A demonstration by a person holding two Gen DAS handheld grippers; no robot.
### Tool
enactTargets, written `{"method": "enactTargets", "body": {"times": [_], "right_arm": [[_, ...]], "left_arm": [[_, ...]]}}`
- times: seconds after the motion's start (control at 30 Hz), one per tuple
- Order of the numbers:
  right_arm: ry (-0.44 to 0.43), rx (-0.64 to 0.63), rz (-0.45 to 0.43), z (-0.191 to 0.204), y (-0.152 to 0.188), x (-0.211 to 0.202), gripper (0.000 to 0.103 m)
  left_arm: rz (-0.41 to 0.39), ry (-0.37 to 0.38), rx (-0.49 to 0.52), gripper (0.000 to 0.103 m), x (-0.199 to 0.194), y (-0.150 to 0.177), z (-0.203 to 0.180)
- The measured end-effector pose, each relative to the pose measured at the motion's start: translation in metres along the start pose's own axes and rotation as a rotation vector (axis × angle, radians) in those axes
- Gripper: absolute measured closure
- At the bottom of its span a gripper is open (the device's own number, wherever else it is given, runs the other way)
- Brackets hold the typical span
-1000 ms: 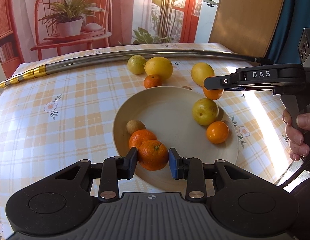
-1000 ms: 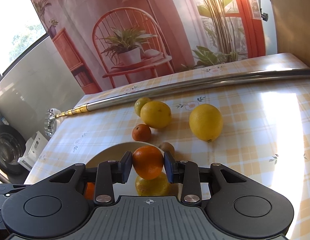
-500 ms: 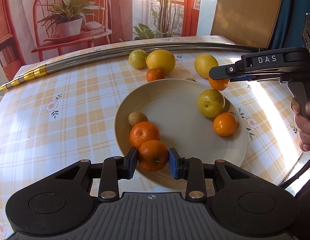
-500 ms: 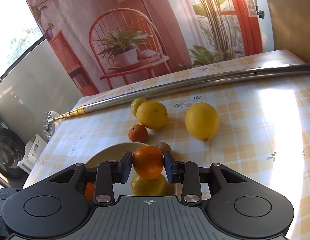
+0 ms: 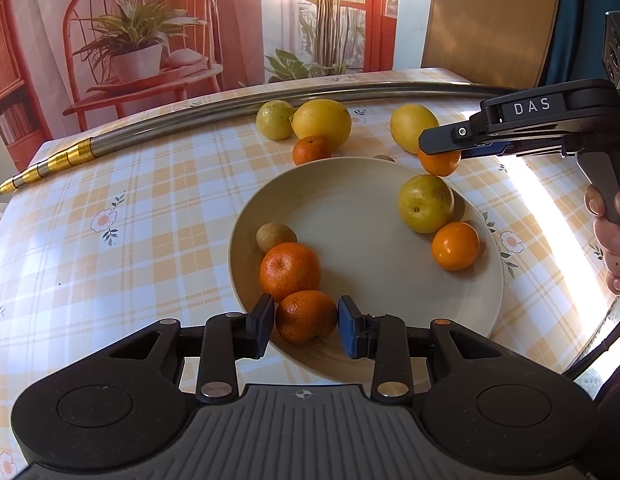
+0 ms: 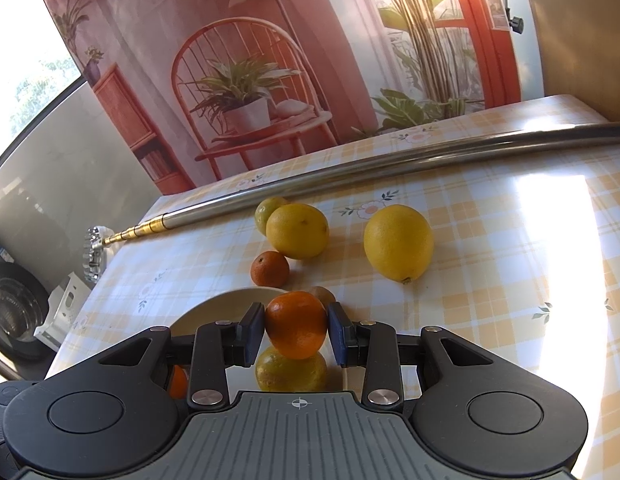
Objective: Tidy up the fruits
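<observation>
Left tool (image 5: pixel 305 324) sits low over the near rim of the plate (image 5: pixel 362 364), its two pads either side of a small orange (image 5: pixel 305 317); a thin gap shows at the right pad, so whether it is gripped or merely bracketed cannot be told. Right tool (image 6: pixel 295 330) is closed on another orange (image 6: pixel 295 325), pads against both flanks, held above the far edge of the plate over a yellow-green fruit (image 6: pixel 290 372). Judgement: these fruits are light, round and firm-skinned, liable to roll or squirt out if pinched off-centre, so hold is best taken across the widest part with modest pressure. Left view shows the plate's contents in full: a second orange (image 5: pixel 289 271), a small brown fruit (image 5: pixel 275 237) and a bright orange one (image 5: pixel 455 246), plus the person's hand (image 5: pixel 612 240) on the right tool's handle. Right view alone shows clearly the fruit left on the table (image 6: pixel 490 280): two lemons (image 6: pixel 398 242), a greenish fruit, a small orange (image 6: pixel 269 268), and the metal pole (image 6: pixel 350 172) behind.
</observation>
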State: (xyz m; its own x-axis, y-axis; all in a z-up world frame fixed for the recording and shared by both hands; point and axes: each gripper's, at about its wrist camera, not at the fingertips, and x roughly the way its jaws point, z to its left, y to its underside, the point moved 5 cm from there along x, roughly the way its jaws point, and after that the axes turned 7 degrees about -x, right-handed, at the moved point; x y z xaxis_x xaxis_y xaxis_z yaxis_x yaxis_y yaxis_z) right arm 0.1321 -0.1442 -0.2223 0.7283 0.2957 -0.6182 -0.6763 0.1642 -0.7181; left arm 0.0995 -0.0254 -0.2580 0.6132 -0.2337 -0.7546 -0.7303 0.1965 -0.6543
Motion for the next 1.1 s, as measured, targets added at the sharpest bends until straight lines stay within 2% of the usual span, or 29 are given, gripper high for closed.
{"method": "enactTargets", "body": {"times": [0.33,0.47,0.57,0.73,0.9,1.1], "right_arm": [[-0.001,-0.017,0.009,0.004,-0.003,0.007,0.072],[0.002,-0.035,0.019,0.006,-0.006,0.014,0.072],[0.007,-0.067,0.030,0.008,-0.008,0.021,0.072],[0.019,-0.091,0.059,0.011,-0.008,0.035,0.072],[0.019,-0.096,0.071,0.013,-0.005,0.040,0.072],[0.021,-0.097,0.074,0.012,-0.003,0.040,0.071]], "left_arm": [[-0.051,-0.013,-0.010,0.054,-0.005,-0.003,0.003],[-0.082,-0.024,-0.033,0.050,-0.008,-0.005,0.007],[-0.118,-0.044,-0.052,0.042,-0.013,-0.008,0.011],[-0.160,-0.073,-0.097,0.039,-0.018,-0.013,0.019],[-0.183,-0.098,-0.113,0.025,-0.020,-0.015,0.021],[-0.180,-0.108,-0.121,0.013,-0.020,-0.015,0.024]]}}
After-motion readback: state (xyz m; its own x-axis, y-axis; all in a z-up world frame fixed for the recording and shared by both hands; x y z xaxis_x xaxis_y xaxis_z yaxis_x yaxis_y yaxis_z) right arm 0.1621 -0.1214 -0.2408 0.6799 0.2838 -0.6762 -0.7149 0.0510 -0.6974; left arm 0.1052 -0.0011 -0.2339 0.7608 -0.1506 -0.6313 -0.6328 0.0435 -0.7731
